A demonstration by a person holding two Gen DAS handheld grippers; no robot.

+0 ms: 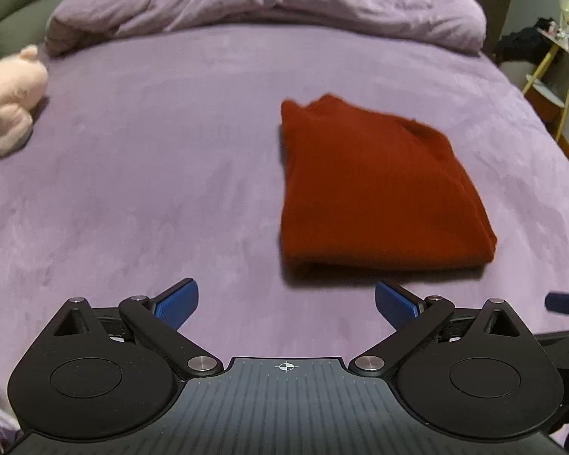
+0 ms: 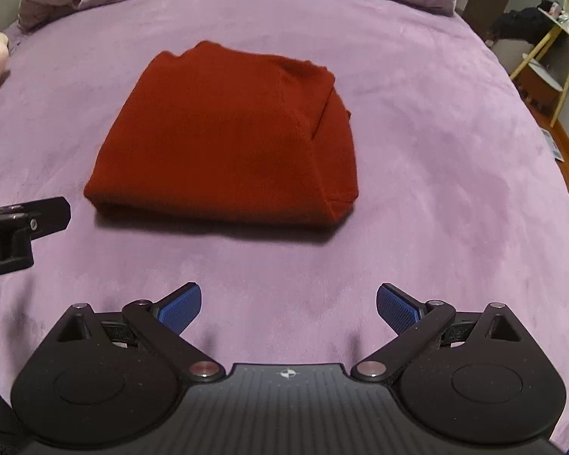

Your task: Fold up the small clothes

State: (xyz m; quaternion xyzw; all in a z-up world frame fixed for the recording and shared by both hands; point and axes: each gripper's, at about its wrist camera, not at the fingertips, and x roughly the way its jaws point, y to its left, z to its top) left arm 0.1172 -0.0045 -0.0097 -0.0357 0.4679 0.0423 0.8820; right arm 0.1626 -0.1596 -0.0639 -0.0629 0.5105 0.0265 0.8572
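A rust-red garment (image 1: 371, 185) lies folded into a compact rectangle on the purple bed cover (image 1: 151, 189). In the right wrist view the same garment (image 2: 223, 144) sits straight ahead, its folded edge nearest me. My left gripper (image 1: 286, 303) is open above the cover, just short of the garment's near left corner, with nothing between its blue pads (image 1: 176, 305). My right gripper (image 2: 288, 305) is open too, held back from the garment's near edge over bare cover. The left gripper's black body (image 2: 19, 227) shows at the left edge of the right wrist view.
A bunched purple duvet (image 1: 265, 3) lies along the far side of the bed. A pink plush toy (image 1: 11, 94) rests at the left edge. Past the bed's right side stands a yellow-legged shelf (image 1: 550, 64) with dark items on it.
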